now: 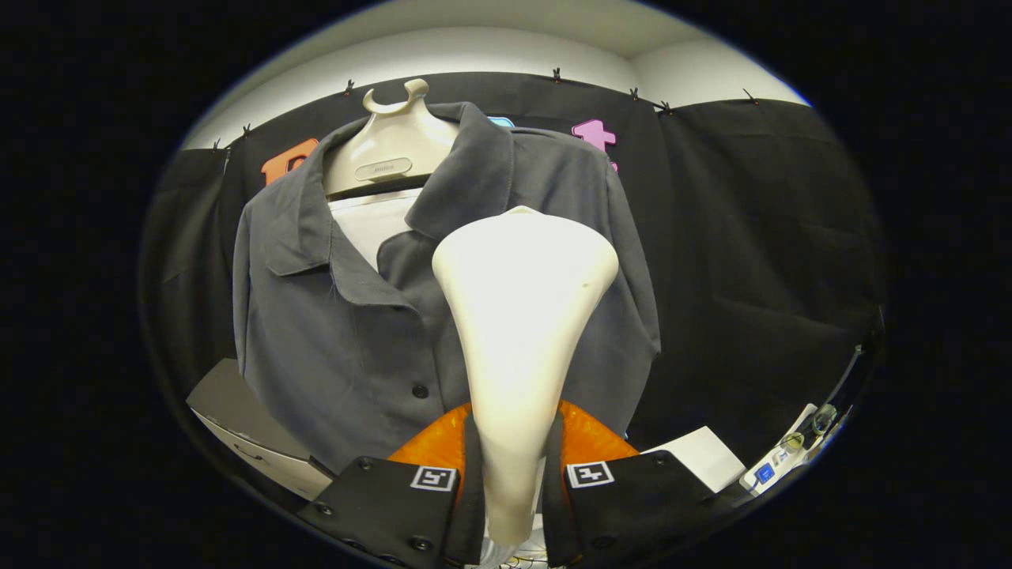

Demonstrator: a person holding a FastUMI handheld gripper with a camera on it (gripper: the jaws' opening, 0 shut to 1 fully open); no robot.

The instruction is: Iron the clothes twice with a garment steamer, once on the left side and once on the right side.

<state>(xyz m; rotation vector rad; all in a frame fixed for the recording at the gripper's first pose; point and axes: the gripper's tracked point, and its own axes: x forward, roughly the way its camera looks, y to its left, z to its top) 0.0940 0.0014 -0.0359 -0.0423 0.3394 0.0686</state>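
Gripper view, gripper (512, 474) clamping steamer (522, 316), w/ shirt (340, 332) behind

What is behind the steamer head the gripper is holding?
The gripper is shut on the steamer head. Behind it hangs the grey shirt; the head covers part of the shirt's front.

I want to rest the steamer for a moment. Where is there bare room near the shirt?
The fingers are shut on the steamer head, which sits before the grey shirt on its hanger. Free: the white surface beside the shirt's hem and the pale box top on the other side. Small items crowd the far end.
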